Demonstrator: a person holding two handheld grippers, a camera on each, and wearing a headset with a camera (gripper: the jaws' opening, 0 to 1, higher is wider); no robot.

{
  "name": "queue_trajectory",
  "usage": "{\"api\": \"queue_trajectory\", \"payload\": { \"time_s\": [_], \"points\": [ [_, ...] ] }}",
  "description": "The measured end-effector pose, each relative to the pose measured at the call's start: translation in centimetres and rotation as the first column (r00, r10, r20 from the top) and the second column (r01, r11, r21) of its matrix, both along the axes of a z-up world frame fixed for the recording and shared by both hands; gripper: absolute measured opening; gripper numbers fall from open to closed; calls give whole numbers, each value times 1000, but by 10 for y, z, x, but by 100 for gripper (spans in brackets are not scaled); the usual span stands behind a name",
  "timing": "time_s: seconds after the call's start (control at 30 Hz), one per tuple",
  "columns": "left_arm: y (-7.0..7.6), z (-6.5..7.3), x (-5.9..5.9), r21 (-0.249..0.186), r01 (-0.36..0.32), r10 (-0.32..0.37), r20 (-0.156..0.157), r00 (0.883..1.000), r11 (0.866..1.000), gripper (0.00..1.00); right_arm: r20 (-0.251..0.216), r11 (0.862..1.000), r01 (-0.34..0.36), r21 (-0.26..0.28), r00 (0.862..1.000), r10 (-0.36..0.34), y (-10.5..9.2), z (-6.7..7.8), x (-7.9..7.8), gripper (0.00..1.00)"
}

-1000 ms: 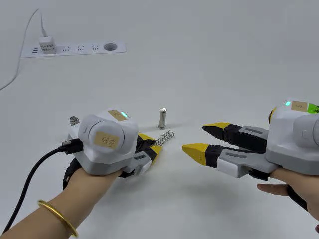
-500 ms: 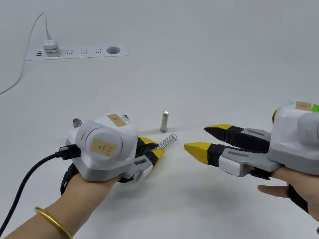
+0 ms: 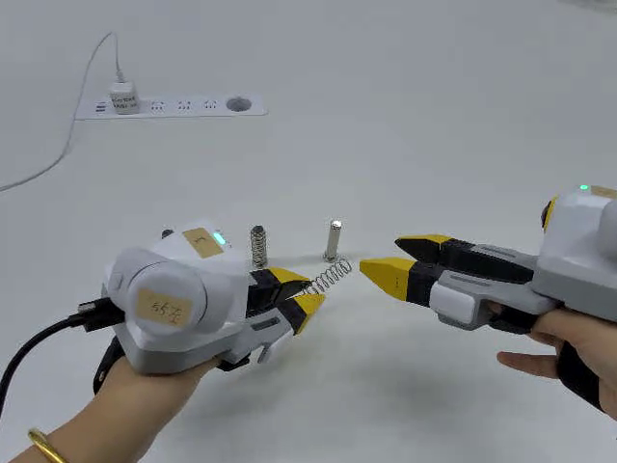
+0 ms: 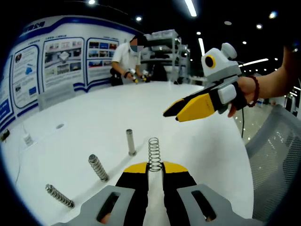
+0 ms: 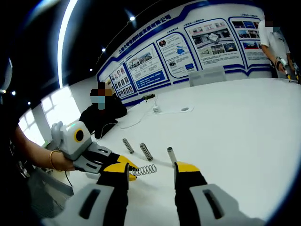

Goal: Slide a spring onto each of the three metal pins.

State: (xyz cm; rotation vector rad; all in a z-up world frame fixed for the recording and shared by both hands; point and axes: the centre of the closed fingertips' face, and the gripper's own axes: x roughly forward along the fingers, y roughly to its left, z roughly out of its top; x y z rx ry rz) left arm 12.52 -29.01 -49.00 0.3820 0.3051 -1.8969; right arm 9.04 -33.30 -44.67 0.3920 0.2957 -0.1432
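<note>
Mid-frame, the open-jawed right gripper (image 3: 381, 253) now sits nearer the spring (image 3: 330, 277) clamped by the left gripper (image 3: 310, 291), suggesting a handover toward the bare pin (image 3: 334, 239)

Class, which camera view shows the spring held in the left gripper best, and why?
The left gripper view: the spring stands central, coils distinct, its base pinched between the left gripper's yellow tips. The head view shows it smaller, slanting towards the right gripper. The right gripper view shows it small, seen side-on.
</note>
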Motion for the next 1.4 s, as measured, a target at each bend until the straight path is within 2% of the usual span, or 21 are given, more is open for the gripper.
{"api": "queue_trajectory", "payload": {
  "time_s": [0.13,0.23,0.3,0.4,0.5,0.63,0.73,0.8,0.9,0.97,1.07,1.1,1.2,1.33,1.4],
  "points": [
    [3,13,3,-42,-17,16,-37,999,999,10,18,999,-8,47,1000,7,4,5,6,37],
    [5,24,4,-79,-37,29,-101,994,996,10,54,995,-9,99,999,4,6,13,10,35],
    [7,29,6,-90,-44,33,-119,992,995,10,72,993,-13,118,997,4,6,18,12,34],
    [9,33,7,-101,-52,39,-129,991,994,10,85,991,-19,132,996,7,8,22,15,32],
    [10,43,7,-128,-67,44,-180,983,989,10,104,989,-29,148,994,14,11,26,18,32],
    [12,53,7,-159,-80,44,-219,975,984,10,128,983,-50,175,991,28,18,30,24,30],
    [14,57,8,-171,-87,46,-233,971,981,10,152,975,-71,210,988,39,24,35,29,28],
    [15,61,8,-184,-94,43,-262,964,979,10,156,972,-77,221,987,42,27,35,32,28],
    [16,66,9,-197,-102,42,-287,957,975,10,169,969,-85,233,985,46,29,37,35,26],
    [17,68,8,-202,-102,37,-303,952,974,10,188,959,-93,269,981,43,31,41,38,24],
    [18,71,7,-210,-107,31,-337,941,972,10,198,952,-102,288,979,45,33,42,41,22],
    [19,72,8,-212,-109,31,-341,940,971,10,202,949,-105,296,978,45,34,43,42,21],
    [20,75,6,-221,-107,24,-349,937,969,10,225,930,-128,344,973,50,39,47,45,19],
    [22,78,5,-233,-104,12,-365,931,967,10,239,921,-134,366,970,46,40,49,48,15],
    [23,79,5,-237,-106,12,-365,931,966,10,252,910,-143,389,967,44,42,51,48,13]
  ]
}}
